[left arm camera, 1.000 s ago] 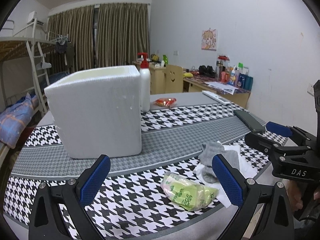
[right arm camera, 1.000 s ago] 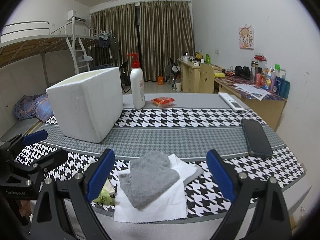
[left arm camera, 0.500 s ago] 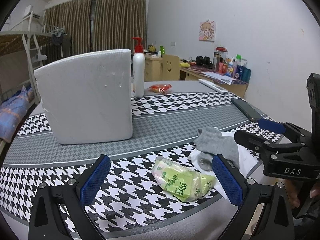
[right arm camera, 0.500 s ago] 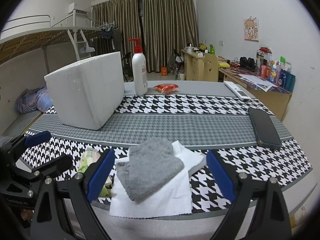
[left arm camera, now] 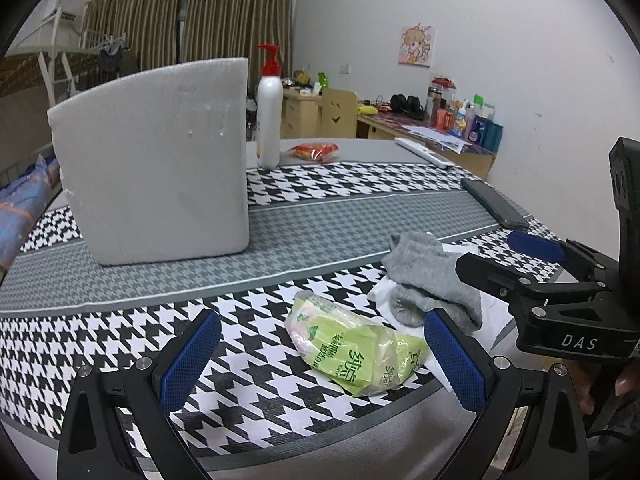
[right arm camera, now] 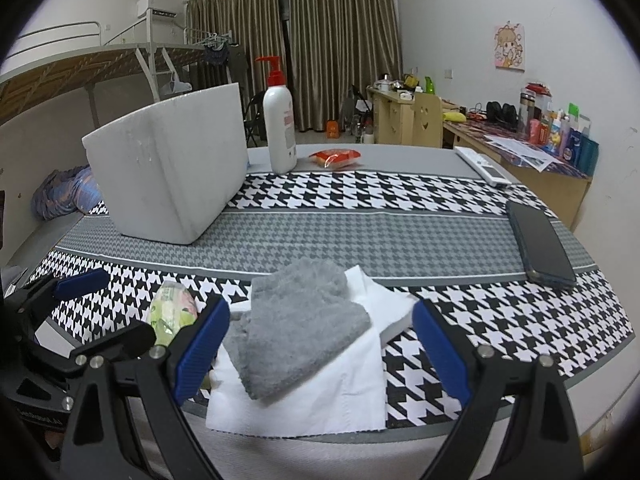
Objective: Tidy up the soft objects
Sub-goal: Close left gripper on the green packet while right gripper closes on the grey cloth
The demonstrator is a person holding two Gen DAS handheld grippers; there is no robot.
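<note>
1. Right wrist view: my right gripper [right arm camera: 320, 348] gaped over the grey cloth [right arm camera: 300, 328]; its finger half-hid the tissue pack [right arm camera: 172, 312].
2. My left gripper [left arm camera: 320, 360] stood apart, framing that pack.

A home bedroom: a metal-framed loft bed [right arm camera: 120, 56], brown pleated curtains [right arm camera: 320, 40] and a cluttered wooden desk [right arm camera: 528, 152].

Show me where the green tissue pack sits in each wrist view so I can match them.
Left wrist: green tissue pack lies low and centre-right, between the open left gripper's fingers.
Right wrist: the pack shows lower left, partly behind the right gripper's left finger.
Shared landmark: the grey sock lies just beside it, to its right.
</note>
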